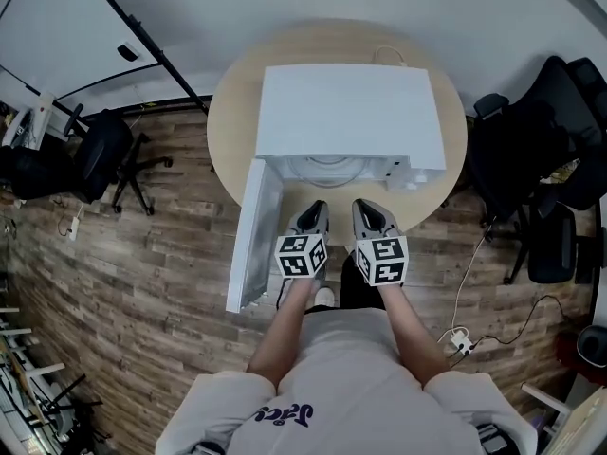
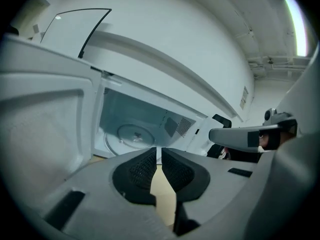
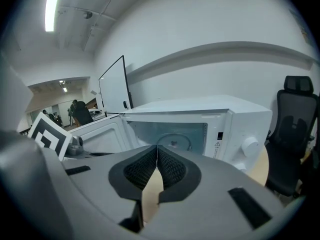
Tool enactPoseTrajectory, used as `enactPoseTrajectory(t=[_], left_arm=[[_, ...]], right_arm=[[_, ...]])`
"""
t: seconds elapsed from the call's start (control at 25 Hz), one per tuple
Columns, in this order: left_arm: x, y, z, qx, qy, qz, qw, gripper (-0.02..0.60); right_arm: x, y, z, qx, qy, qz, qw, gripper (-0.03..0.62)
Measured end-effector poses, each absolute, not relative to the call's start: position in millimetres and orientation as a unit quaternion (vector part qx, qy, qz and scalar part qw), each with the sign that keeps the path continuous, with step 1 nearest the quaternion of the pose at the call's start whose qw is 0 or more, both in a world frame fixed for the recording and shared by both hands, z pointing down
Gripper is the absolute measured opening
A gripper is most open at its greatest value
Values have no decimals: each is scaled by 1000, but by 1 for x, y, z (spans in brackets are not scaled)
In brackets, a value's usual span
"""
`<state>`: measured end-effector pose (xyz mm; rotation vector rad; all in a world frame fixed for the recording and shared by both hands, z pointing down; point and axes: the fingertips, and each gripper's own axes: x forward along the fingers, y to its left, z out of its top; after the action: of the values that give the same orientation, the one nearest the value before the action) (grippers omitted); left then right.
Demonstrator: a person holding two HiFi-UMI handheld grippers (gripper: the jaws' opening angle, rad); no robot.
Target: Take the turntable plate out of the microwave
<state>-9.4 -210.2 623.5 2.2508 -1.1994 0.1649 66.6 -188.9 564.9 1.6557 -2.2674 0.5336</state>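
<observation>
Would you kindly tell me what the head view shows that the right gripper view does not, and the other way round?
Only the head view shows the wood floor and the person's forearms.

Only the right gripper view shows the ceiling light and the right gripper up close, its jaws shut together with nothing between them.

Both show the white microwave with its door swung open, the turntable plate lying inside it, and a black chair on the right.
</observation>
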Motion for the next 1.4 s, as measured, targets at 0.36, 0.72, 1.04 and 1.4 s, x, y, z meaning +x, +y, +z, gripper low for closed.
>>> enactPoseTrajectory(t=[0.36, 0.72, 1.04, 1.4], left_arm=[[15, -238, 698, 795, -422, 66, 431, 181], [4, -274, 732, 692, -458, -79, 551, 259], [-2, -299, 748, 605, -414, -230, 640, 258], [-3, -307, 759, 581, -427, -243, 649, 147]], right_arm=[[67, -209, 607, 532, -795, 211, 202, 17], [81, -231, 623, 527, -790, 243, 199, 17], [82, -234, 637, 509, -793, 260, 209, 17], [105, -241, 653, 524, -765, 334, 169, 17]])
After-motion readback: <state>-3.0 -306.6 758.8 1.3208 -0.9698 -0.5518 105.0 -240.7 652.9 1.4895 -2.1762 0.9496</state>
